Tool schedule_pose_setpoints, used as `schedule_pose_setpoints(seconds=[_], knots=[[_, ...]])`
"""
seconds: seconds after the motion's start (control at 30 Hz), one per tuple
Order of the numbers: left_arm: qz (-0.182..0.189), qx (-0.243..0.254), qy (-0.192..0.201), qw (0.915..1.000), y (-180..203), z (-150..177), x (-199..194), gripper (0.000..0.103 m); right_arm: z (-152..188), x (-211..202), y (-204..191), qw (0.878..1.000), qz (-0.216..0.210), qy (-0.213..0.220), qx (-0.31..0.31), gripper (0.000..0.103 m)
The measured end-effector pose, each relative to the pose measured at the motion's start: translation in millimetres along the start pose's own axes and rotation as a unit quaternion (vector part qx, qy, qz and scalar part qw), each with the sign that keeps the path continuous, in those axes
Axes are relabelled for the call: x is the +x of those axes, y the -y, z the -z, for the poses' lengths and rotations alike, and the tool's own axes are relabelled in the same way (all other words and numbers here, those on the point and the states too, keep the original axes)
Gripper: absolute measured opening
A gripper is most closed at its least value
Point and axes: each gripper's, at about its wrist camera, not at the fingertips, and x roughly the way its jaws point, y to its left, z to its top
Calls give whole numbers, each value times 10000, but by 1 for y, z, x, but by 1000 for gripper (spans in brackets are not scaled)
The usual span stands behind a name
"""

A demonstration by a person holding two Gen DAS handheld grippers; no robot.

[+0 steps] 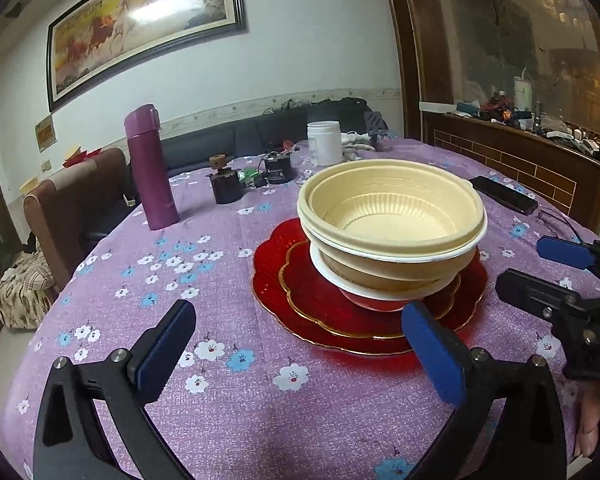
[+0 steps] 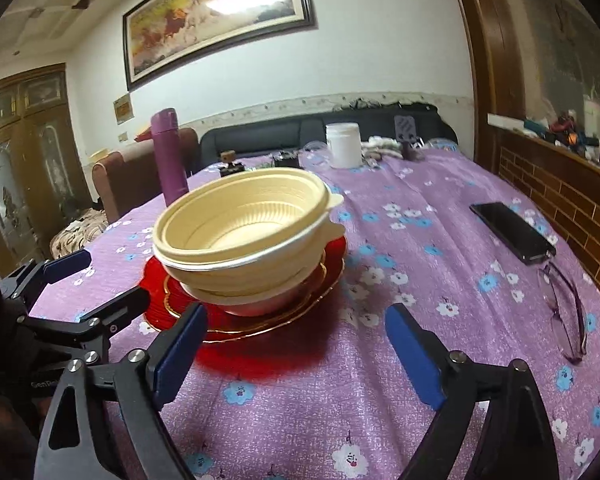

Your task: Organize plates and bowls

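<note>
A stack of cream plastic bowls [image 1: 392, 216] sits nested, ribbed inside and open side up, tilted slightly. The stack rests in a white bowl [image 1: 364, 286], which stands on a small red scalloped plate with a gold rim [image 1: 308, 288], itself atop a larger red plate [image 1: 272, 280], near the table's middle.

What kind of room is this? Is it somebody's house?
Most likely a home dining or living room. A round table with a purple flowered tablecloth holds stacked bowls on red plates, a big framed horse painting hangs on the wall, and a dark sofa sits behind the table.
</note>
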Motion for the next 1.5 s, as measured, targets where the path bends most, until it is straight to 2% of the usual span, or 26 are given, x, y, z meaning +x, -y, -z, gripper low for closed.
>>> schedule_pose_setpoints(seconds=[0.13,0.23,0.27,0.37,0.53,0.67,1.5], knots=[[-259,121,-311,9991,1,1,7,103,0,3,4,9999,-22,-69,109,98],[-629,181,-202,9976,1,3,4,103,-1,7,8,9996,12,-177,220,98],[-821,211,-205,9962,1,2,4,103,-1,7,9,9996,17,-161,229,98],[-1095,175,-280,9934,-3,3,6,103,0,5,6,9998,53,-114,157,98],[-1042,315,-601,9922,-5,3,15,103,0,5,5,9998,31,-147,137,98],[-1148,336,-568,9912,-5,4,13,103,0,6,6,9997,16,-187,175,98],[-1015,225,-672,9923,-13,4,16,103,1,12,8,9992,99,-327,222,98]])
